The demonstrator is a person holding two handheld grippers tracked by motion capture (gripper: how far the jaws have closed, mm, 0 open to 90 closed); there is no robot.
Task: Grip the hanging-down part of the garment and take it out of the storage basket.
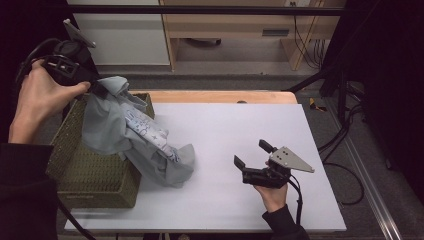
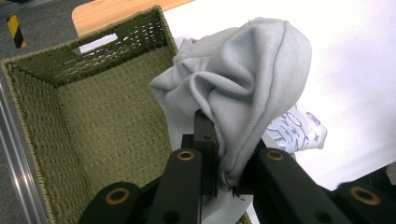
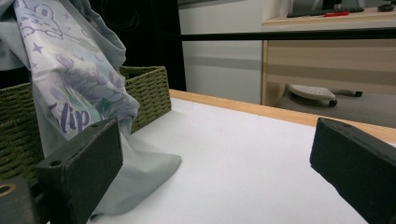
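I hold the left gripper (image 1: 95, 86) clamped on a bunched fold of the grey garment (image 1: 135, 137), raised above the far edge of the woven basket (image 1: 87, 172) at the left of the white table (image 1: 240, 135). The garment hangs from that pinch down over the basket's right wall, and its lower end lies on the table just right of the basket. My right gripper (image 1: 252, 155) rests low over the table's near right area, jaws spread wide with nothing between them, well apart from the cloth.

Risks, as I judge them:
- The pinch takes only a small fold near the jaw tips (see the left gripper view), so the weight of the hanging cloth could pull it free if I lift quickly.
- The trailing end on the table may catch on the basket's rim and stay draped outside when I lower the garment in.
- The basket looks light; a dragged hem could shift or tip it.

Readable writing: the garment's purple print shows letters reading "lip" (image 3: 74, 119) beside stars and a cartoon figure; the rest is folded away. I can read no brand label.
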